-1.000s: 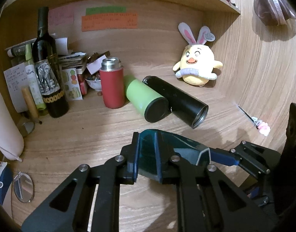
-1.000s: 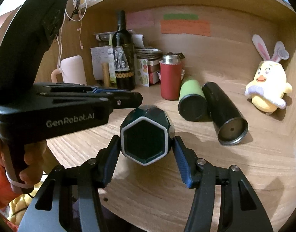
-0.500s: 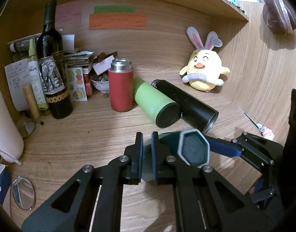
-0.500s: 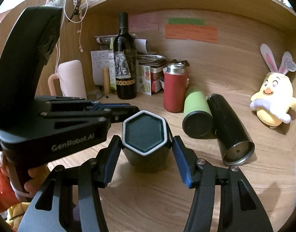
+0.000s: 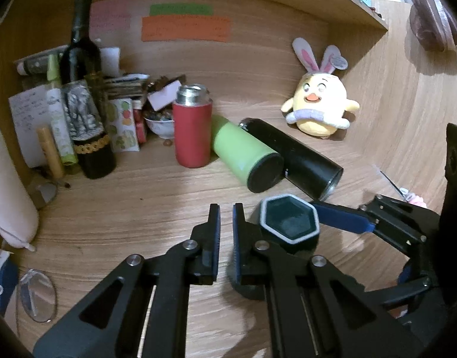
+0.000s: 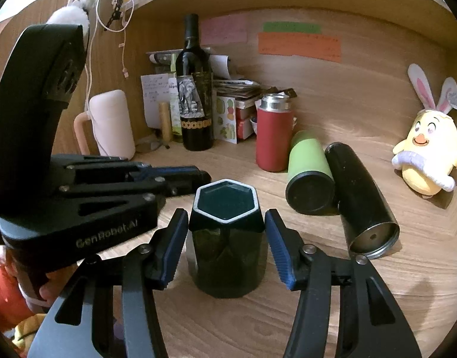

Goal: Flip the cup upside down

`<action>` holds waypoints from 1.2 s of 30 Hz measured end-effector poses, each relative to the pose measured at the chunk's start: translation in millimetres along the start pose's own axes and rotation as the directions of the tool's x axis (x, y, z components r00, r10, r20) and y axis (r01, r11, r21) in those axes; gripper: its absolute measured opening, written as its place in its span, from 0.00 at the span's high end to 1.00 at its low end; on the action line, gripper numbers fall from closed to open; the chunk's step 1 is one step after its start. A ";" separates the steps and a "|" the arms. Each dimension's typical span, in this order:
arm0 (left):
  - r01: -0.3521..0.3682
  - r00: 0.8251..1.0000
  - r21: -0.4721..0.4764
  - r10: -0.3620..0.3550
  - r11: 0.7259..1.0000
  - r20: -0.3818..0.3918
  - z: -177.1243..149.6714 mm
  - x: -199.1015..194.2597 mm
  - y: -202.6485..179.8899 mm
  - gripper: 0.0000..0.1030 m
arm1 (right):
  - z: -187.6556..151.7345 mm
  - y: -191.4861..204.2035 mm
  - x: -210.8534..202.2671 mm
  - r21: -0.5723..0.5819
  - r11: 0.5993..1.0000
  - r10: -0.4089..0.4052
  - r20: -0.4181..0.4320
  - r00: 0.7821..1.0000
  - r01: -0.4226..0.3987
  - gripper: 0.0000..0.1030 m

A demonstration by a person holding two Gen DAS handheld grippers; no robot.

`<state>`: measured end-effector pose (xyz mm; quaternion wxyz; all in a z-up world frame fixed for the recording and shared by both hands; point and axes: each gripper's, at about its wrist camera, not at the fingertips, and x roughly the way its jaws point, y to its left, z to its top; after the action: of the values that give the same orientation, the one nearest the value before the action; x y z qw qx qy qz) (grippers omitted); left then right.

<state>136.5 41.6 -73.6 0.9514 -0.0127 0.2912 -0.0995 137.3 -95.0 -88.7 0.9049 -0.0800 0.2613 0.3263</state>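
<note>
- The cup [image 6: 227, 238] stands on the wooden desk [image 6: 288, 322] right in front of me, dark green, faceted, hexagon end with a pale rim facing up.
- That top face looks closed and recessed, with a tiny hole near one edge. I read it as the base, so the cup looks to be mouth-down already. That is a judgement; the mouth itself is hidden against the wood.
- My right gripper [image 6: 227, 246] straddles the cup, jaws spread wide, a blue pad on each flank with a visible gap on both sides. Nothing gripped there.
- My left gripper [image 5: 226, 238] sits just left of the cup [image 5: 289, 223], jaws drawn nearly together with only a thin slit between them, and that slit is empty. Its right finger is close by the cup's side; whether they touch, I cannot tell.
- So by my reckoning the flip is done and the cup is set down, standing level with no tilt.
- What's left: back both grippers away without nudging it.
- Watch-out: the black flask [image 6: 362, 200] and the green flask [image 6: 308, 173] lie on their sides near the cup's right, and the red flask [image 6: 273, 132] stands behind them, so my right side wants a straight retreat.
</note>
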 end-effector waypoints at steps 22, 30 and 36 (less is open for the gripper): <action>-0.088 0.954 -0.007 0.086 0.996 0.288 -0.3 -144.6 -43.7 0.00 | 10.2 -6.6 -157.2 0.079 0.989 -0.144 0.288 0.947 0.127 0.00; -0.112 0.932 -0.009 0.108 0.994 0.345 -16.3 -181.0 -65.0 0.00 | -1.3 3.7 -207.5 0.107 0.984 -0.171 0.367 0.914 0.141 0.00; -0.133 0.921 0.004 0.122 0.991 0.371 -25.7 -192.0 -79.3 0.00 | -6.8 -0.2 -222.5 0.138 0.980 -0.188 0.382 0.905 0.146 0.00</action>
<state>-47.8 2.5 17.5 0.9937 0.0015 0.1056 -0.0373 -10.2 -219.4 22.3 0.9664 0.0132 0.0836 0.2425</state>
